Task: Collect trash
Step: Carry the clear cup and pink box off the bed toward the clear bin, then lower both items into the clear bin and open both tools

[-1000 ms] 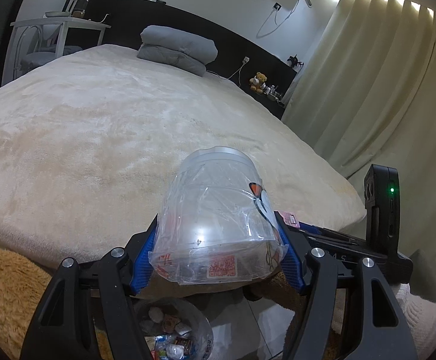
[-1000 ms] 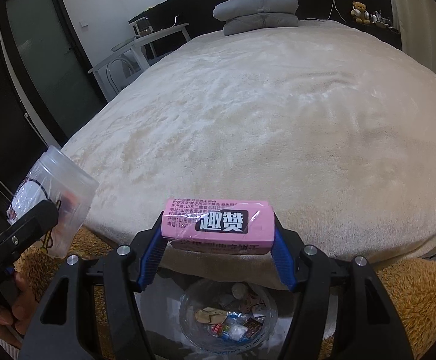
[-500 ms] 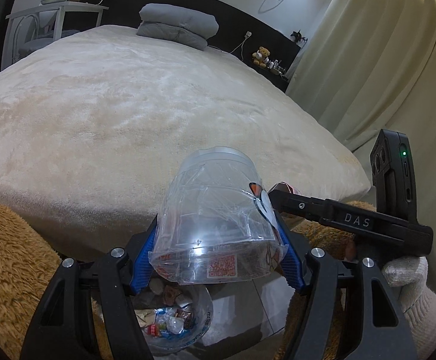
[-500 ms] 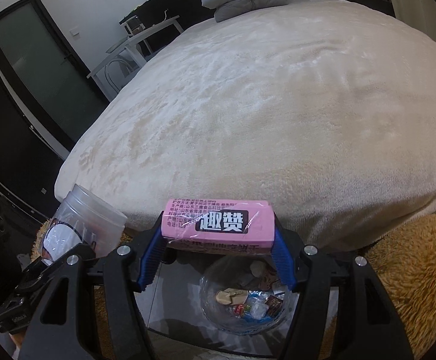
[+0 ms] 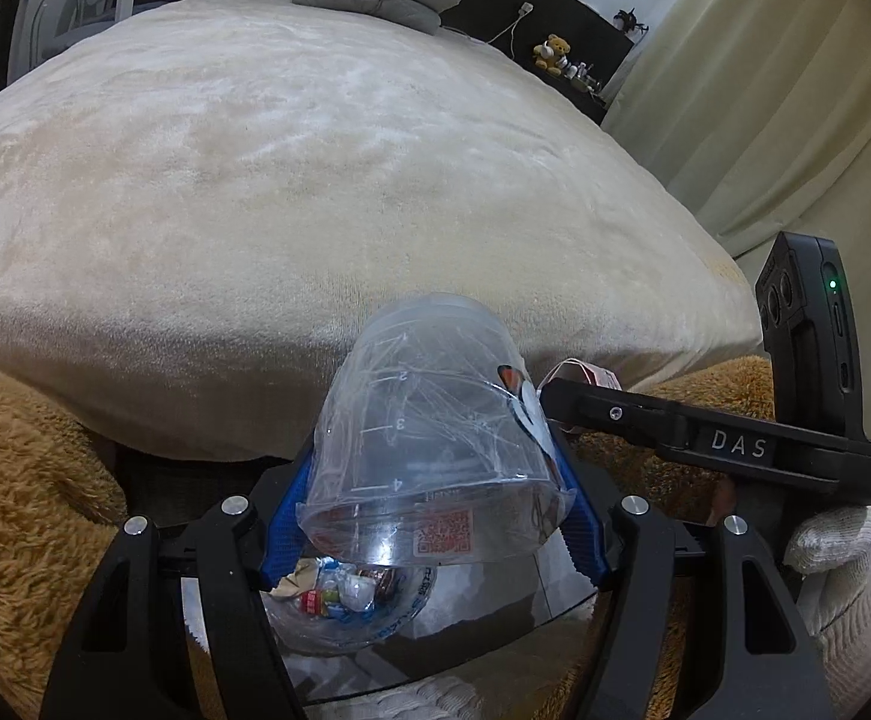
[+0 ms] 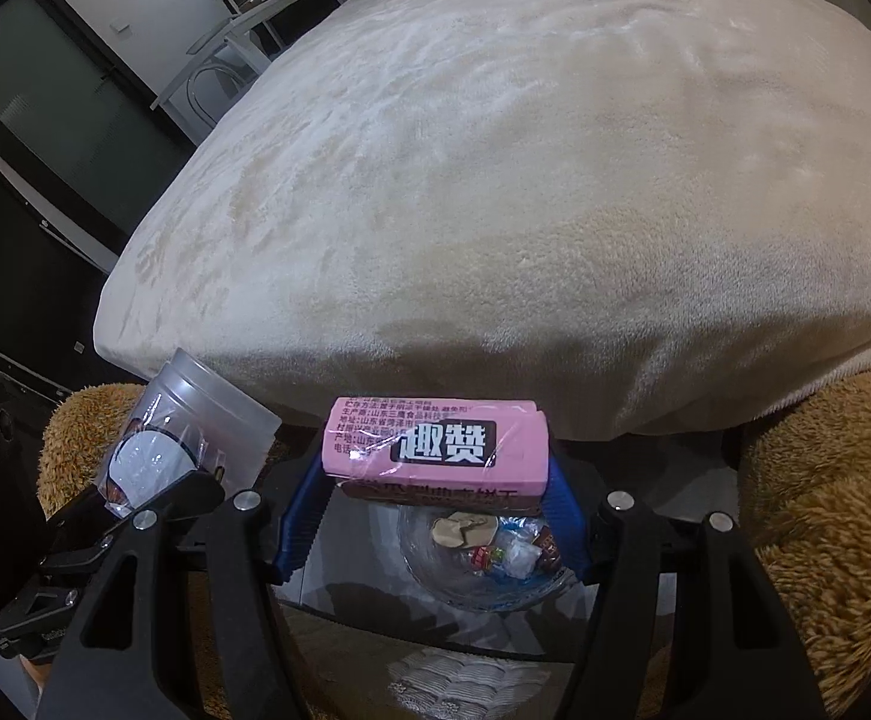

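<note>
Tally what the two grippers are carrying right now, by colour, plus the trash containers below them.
Clear plastic cup, clamped in the left gripper: 1
Pink snack packet, clamped in the right gripper: 1
Clear trash bin on the floor below, already holding wrappers: 1
Total: 3

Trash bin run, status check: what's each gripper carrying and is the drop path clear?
Left gripper shut on clear plastic cup. Right gripper shut on pink packet. Both above the lined trash bin, already holding wrappers. Nothing blocking the drop.
</note>
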